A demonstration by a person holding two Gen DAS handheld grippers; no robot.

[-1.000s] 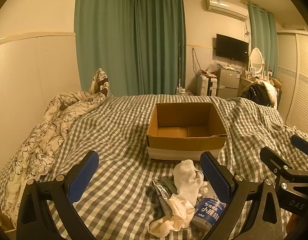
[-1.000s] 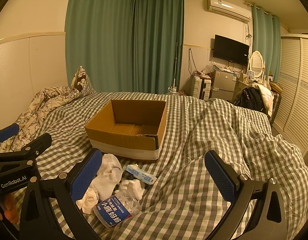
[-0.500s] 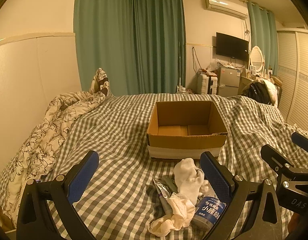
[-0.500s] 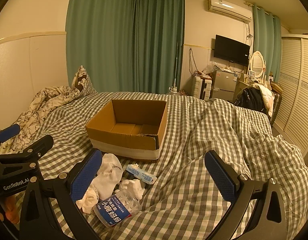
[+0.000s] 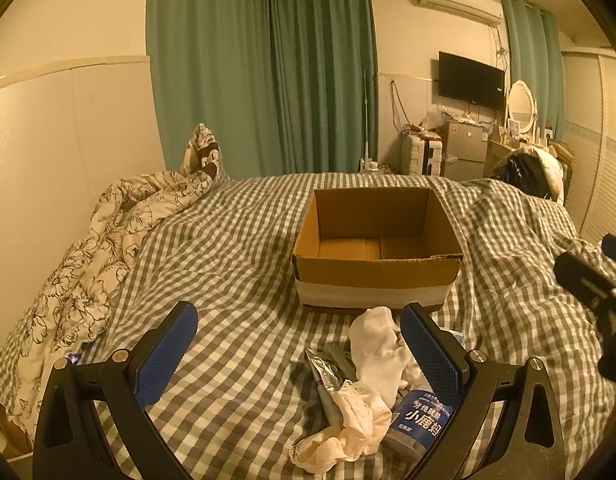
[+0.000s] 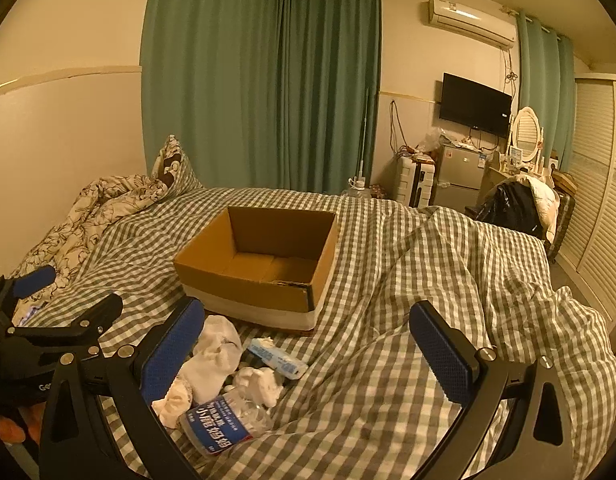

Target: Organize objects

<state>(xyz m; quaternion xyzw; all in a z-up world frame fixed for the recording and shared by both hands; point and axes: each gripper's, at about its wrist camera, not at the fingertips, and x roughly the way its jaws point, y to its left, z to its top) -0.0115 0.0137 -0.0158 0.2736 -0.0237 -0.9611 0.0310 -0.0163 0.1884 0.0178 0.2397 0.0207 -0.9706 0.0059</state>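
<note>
One cardboard box, open-topped, sits on the checked bedspread, with bare bedspread around it. Just before its near wall lies a small heap: one white sock, one cream cloth, one blue-labelled bottle, one small tube. The left gripper and right gripper both stand spread wide, holding nothing; the heap lies beside the left's right finger and the right's left finger.

Your cardboard box sits on the bed, mid-scene. Near side of it: sock, crumpled cloth, tube and labelled packet, heaped touching. Rumpled quilt lies far left; television far right, behind the bed.
</note>
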